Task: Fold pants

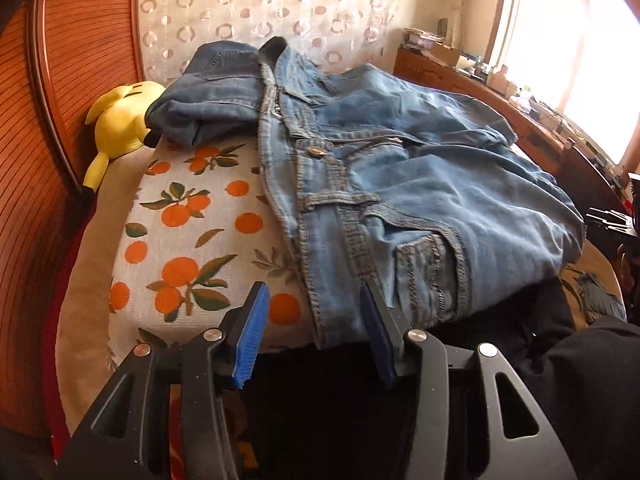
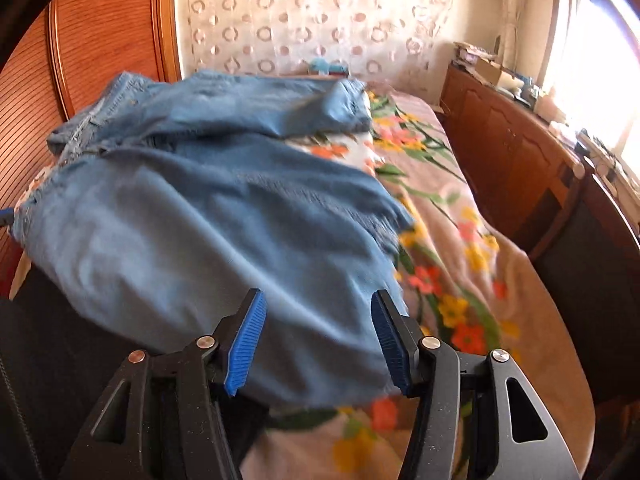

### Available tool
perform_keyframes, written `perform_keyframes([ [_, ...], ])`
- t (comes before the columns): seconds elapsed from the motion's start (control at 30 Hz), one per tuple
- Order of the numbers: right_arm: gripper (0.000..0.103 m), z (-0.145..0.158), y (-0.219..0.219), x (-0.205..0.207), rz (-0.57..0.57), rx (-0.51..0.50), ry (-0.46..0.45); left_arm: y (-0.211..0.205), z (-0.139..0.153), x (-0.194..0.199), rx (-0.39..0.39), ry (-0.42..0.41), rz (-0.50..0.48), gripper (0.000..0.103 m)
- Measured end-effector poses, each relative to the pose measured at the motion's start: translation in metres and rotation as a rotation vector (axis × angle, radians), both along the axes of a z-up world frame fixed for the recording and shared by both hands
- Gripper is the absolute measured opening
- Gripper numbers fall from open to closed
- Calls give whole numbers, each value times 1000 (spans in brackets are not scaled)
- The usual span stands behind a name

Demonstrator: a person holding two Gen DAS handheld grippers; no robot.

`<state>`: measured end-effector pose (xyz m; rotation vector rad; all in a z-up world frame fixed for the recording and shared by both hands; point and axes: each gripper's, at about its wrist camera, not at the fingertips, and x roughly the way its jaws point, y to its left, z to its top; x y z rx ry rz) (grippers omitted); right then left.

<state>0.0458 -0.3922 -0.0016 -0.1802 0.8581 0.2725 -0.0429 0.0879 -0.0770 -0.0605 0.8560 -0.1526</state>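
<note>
I count two tools, one on my left [image 1: 312, 312] and one on my right [image 2: 318, 320], each with two blue-padded fingers standing apart. There are two denim garments on the bed: one light blue pair of pants [image 1: 420, 200] and one darker folded piece [image 1: 208, 100] beside its waistband. One yellow plush toy [image 1: 120, 116] lies by the headboard. I see one orange-print cloth [image 1: 192, 248], one flowered blanket [image 2: 448, 240], one long wooden cabinet [image 2: 512, 152] and one window [image 1: 568, 40].

Left wrist view: sat low, close at the jeans' [image 1: 400, 184] waistband end, faced the headboard. Right wrist view: close over their legs [image 2: 208, 220]. Shared: jeans, wall.
</note>
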Motion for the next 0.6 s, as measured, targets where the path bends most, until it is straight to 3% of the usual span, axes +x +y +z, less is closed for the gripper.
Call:
perform_keyframes([
  [0.37, 59, -23, -14, 1, 79, -72, 138, -13, 2, 0, 18, -8, -10, 48],
  [0.6, 59, -36, -15, 8, 37, -130, 161, -16, -4, 0, 19, 11, -19, 48],
])
